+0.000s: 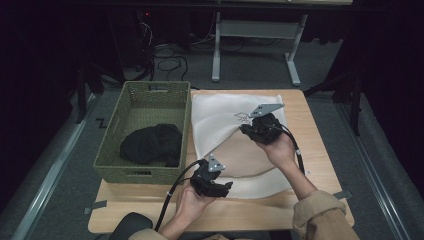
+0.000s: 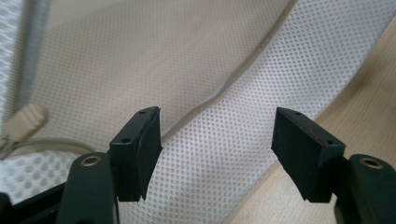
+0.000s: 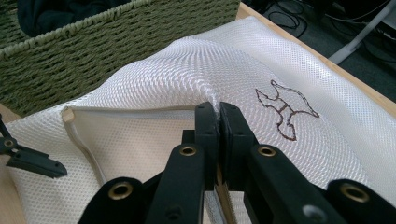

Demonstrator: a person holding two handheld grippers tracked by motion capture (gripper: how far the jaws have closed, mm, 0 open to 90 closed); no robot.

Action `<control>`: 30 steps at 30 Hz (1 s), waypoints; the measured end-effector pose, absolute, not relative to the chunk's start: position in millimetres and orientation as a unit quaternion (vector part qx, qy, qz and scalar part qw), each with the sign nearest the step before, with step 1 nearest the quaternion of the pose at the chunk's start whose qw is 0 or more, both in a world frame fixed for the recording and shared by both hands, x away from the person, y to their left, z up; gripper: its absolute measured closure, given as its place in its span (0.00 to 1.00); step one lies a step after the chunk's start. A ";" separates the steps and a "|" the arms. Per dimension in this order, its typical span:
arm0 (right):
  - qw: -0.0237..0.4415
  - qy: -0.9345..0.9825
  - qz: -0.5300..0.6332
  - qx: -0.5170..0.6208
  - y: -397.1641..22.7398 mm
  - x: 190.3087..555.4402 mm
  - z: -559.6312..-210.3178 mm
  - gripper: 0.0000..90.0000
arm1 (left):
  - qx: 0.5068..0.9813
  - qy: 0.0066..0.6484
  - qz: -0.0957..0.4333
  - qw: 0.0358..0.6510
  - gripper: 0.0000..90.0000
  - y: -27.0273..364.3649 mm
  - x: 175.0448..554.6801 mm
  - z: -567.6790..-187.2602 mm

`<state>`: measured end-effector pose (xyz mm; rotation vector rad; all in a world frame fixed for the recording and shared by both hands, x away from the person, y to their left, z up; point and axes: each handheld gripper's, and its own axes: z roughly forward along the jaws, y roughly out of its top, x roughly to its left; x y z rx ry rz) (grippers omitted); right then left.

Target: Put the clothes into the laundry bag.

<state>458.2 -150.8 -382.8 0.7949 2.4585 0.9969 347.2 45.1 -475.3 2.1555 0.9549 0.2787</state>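
A white mesh laundry bag lies on the wooden table, with a small dark outline printed on it. My right gripper is shut on the bag's upper layer and lifts it into a ridge, so the bag's mouth gapes and shows its beige inside. My left gripper stands open near the bag's front edge, a little above the mesh, with nothing between its pads. A black garment lies bunched in the green woven basket.
The basket stands at the table's left, right beside the bag. Bare wood runs along the front and right of the table. Beyond the far edge a grey table frame and cables lie on the dark floor.
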 end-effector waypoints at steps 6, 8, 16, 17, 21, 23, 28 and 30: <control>0.180 0.872 0.356 0.285 -151.8 459.5 -383.2 0.97 | 0.835 0.378 0.111 0.384 0.37 51.8 347.2 -473.0; 0.182 0.871 0.356 0.285 -152.4 459.3 -383.0 0.97 | 0.834 0.376 0.112 0.388 0.37 54.0 346.5 -470.4; 0.180 0.868 0.368 0.282 -159.0 459.7 -380.6 0.97 | 0.831 0.370 0.119 0.398 0.36 63.5 344.2 -453.1; 0.182 0.868 0.367 0.282 -159.5 459.9 -380.7 0.97 | 0.831 0.371 0.119 0.398 0.36 64.6 344.5 -450.5; 0.181 0.864 0.379 0.279 -160.9 459.4 -383.8 0.97 | 0.828 0.370 0.118 0.404 0.36 70.4 347.7 -443.7; 0.179 0.865 0.379 0.275 -162.9 459.6 -386.1 0.97 | 0.824 0.376 0.117 0.408 0.36 73.5 350.5 -442.8; 0.176 0.865 0.378 0.281 -167.5 462.8 -387.5 0.97 | 0.818 0.383 0.113 0.415 0.35 78.5 354.2 -439.7; 0.176 0.863 0.381 0.282 -168.7 463.3 -386.7 0.97 | 0.813 0.385 0.113 0.421 0.35 81.3 354.9 -436.9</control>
